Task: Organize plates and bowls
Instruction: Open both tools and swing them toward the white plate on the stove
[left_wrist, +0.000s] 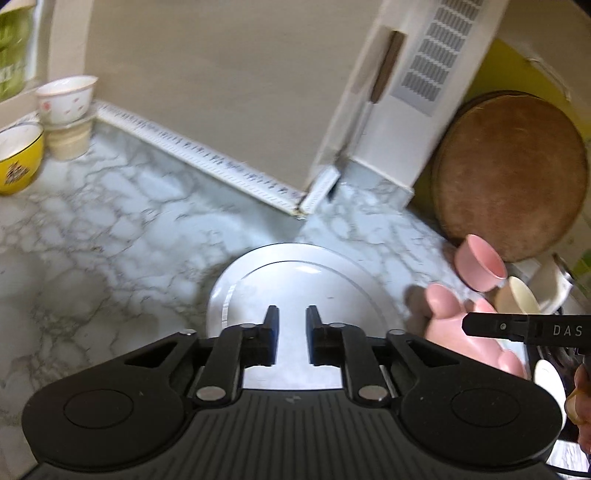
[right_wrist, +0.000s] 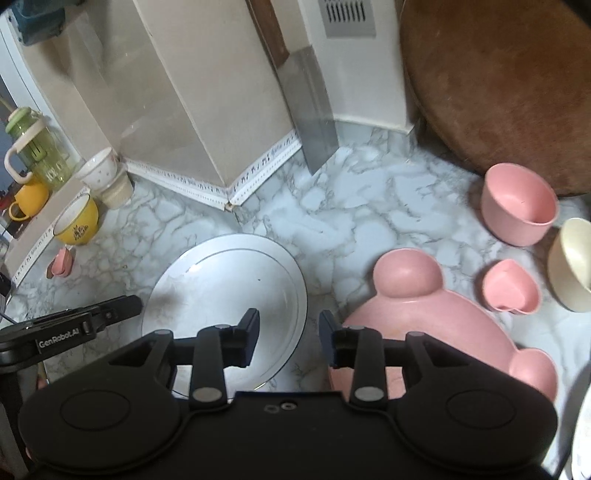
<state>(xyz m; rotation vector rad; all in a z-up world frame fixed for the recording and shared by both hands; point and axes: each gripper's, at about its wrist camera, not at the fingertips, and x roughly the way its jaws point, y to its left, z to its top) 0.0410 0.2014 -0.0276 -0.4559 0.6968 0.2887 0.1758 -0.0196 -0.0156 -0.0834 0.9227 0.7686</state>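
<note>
The marble surface (right_wrist: 369, 221) carries everything, and the dishes lie scattered across it, so by the look of things the sorting has barely begun. Against the wall at the right leans a big round wooden chopping board (right_wrist: 498, 81), crowding the far right corner; beside it a cleaver (right_wrist: 314, 110) stands on end against the white pillar.

The white plate (right_wrist: 221, 291) lies flat in the middle, bare, with nothing stacked on it. Just to its right sits the pink bear-shaped plate (right_wrist: 443, 332), apart from the white one by a strip of marble. Neither plate is stacked, which I judge to be the main work left.

Beyond the bear plate stand a pink bowl (right_wrist: 521, 206), a cream bowl (right_wrist: 572, 266) on the frame edge, and a small pink heart-shaped dish (right_wrist: 511, 288), all separate. Far left, a yellow bowl (right_wrist: 75, 225) sits alone near a flowered white bowl (right_wrist: 98, 170) nested on a beige cup or bowl, the only stacking visible.

The left tongs (left_wrist: 291, 314) hover over the near part of the white plate, released with a gap between the fingers and gripping nothing. The right tongs (right_wrist: 288, 321) hang spread wide over the gap between the two plates, also empty. A tiny pink piece (right_wrist: 61, 262) by the left wall is too small to name.
</note>
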